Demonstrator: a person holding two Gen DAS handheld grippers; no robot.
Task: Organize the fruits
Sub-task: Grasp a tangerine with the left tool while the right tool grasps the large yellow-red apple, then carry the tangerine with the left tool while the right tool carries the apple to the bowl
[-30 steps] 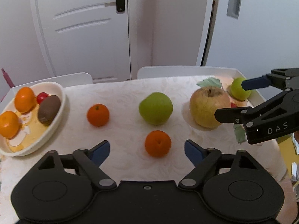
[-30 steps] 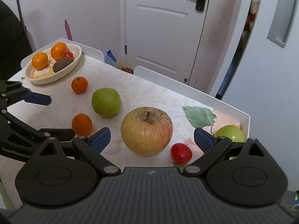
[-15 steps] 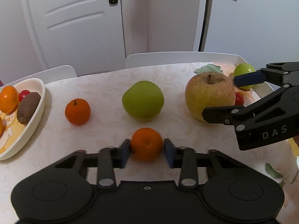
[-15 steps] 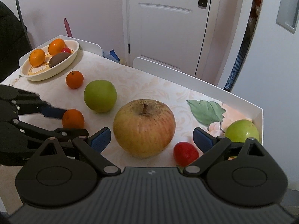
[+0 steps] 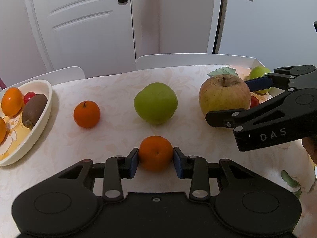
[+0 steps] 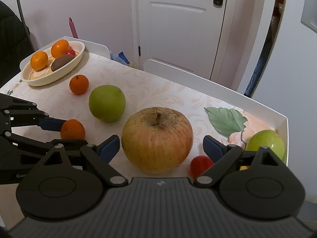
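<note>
My left gripper [image 5: 155, 159] is shut on a small orange [image 5: 155, 152], which also shows in the right wrist view [image 6: 73, 130], low over the table. My right gripper [image 6: 161, 145] is open with the big yellow-red apple [image 6: 157, 140] between its fingers, not touching; the apple also shows in the left wrist view [image 5: 224, 95]. A green apple [image 5: 155, 103] and a second small orange [image 5: 86, 114] lie on the cloth. A cream bowl [image 5: 42, 117] at the left holds oranges, a kiwi and a cherry tomato.
A smaller green apple [image 6: 265, 143] and a red cherry tomato [image 6: 200, 163] lie by the table's right edge, near a printed leaf [image 6: 225, 121]. White chair backs [image 5: 190, 60] stand behind the table. A door [image 5: 83, 19] is beyond.
My left gripper moved forward and closed on the small orange. My right gripper moved in closer around the big apple, still open.
</note>
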